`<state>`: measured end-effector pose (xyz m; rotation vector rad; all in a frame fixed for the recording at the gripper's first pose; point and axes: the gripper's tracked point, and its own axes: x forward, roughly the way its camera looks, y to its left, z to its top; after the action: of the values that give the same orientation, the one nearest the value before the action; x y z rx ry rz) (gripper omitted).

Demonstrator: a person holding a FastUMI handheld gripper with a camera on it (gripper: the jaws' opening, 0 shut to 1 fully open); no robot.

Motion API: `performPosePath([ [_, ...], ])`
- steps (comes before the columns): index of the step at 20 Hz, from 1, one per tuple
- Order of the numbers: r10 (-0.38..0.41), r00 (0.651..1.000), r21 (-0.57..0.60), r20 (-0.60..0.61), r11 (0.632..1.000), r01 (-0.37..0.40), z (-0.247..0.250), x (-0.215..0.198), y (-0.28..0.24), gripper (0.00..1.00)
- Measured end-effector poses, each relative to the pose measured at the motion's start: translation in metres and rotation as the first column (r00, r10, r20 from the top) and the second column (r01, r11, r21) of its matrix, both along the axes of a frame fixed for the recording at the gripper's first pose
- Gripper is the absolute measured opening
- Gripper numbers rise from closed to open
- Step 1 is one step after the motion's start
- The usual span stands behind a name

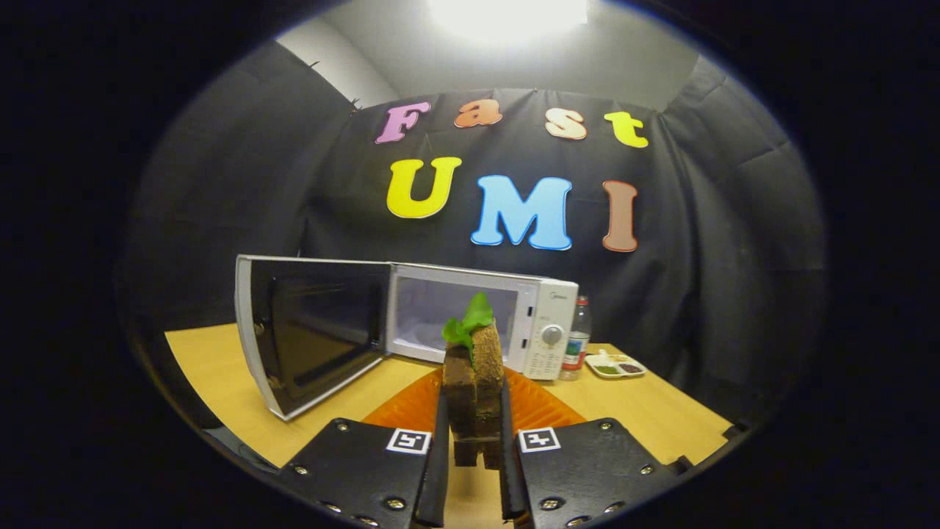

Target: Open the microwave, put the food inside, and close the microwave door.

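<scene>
Tool: the tool (474, 422) has its 2 fingers (441, 433) pressed against either side of the food, gripping it upright between them.
Food: a brown sandwich-like stack (476, 382) of bread slices, held on edge, with a green leaf (467, 325) sticking out of its top; it sits above the orange plate, and whether it touches the plate cannot be told.
Plate: an orange ribbed plate (543, 408) lies on the surface just ahead of the fingers, partly hidden behind the food.
Microwave: a white microwave (514, 312) stands on the surface beyond the plate, its cavity lit and visible behind the leaf.
Door: the microwave door (312, 334) is swung wide open to the left of the cavity, its dark window facing the tool.
Controls: a round dial (551, 336) and a keypad sit on the panel to the right of the cavity.
Bottle: a clear bottle (579, 338) with a red cap stands just beside the microwave's right side.
Small tray: a white tray (615, 366) with small bits of food in it lies near the bottle, on its right.
Surface: a yellow wooden surface (220, 367) carries everything.
</scene>
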<state>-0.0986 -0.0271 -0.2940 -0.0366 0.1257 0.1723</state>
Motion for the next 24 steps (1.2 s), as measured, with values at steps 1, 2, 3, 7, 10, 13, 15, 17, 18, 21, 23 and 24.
performPosePath([
  [1, 0.018, 1.0, 0.011, 0.013, 1.0, -0.018, 0.006, 0.007, 0.009, 0.29],
  [2, 0.032, 0.999, 0.018, 0.022, 0.999, -0.032, 0.009, 0.016, 0.018, 0.29],
  [3, 0.05, 0.999, 0.035, 0.021, 0.998, -0.05, 0.009, 0.024, 0.028, 0.29],
  [7, 0.121, 0.992, 0.207, -0.041, 0.972, -0.11, -0.001, 0.062, 0.059, 0.29],
  [10, 0.099, 0.992, 0.244, -0.073, 0.967, -0.078, -0.01, 0.099, 0.061, 0.29],
  [13, 0.075, 0.993, 0.233, -0.09, 0.971, -0.052, -0.02, 0.136, 0.065, 0.29],
  [15, 0.076, 0.991, 0.25, -0.11, 0.967, -0.046, -0.026, 0.158, 0.07, 0.29],
  [17, 0.067, 0.99, 0.249, -0.128, 0.968, -0.033, -0.031, 0.18, 0.075, 0.29],
  [18, 0.054, 0.99, 0.239, -0.131, 0.971, -0.021, -0.032, 0.191, 0.074, 0.29],
  [21, 0.014, 0.994, 0.183, -0.113, 0.983, 0.007, -0.031, 0.223, 0.077, 0.29],
  [23, 0.018, 0.992, 0.187, -0.128, 0.982, 0.006, -0.036, 0.241, 0.083, 0.29],
  [24, 0.015, 0.991, 0.19, -0.13, 0.982, 0.01, -0.037, 0.25, 0.084, 0.29],
])
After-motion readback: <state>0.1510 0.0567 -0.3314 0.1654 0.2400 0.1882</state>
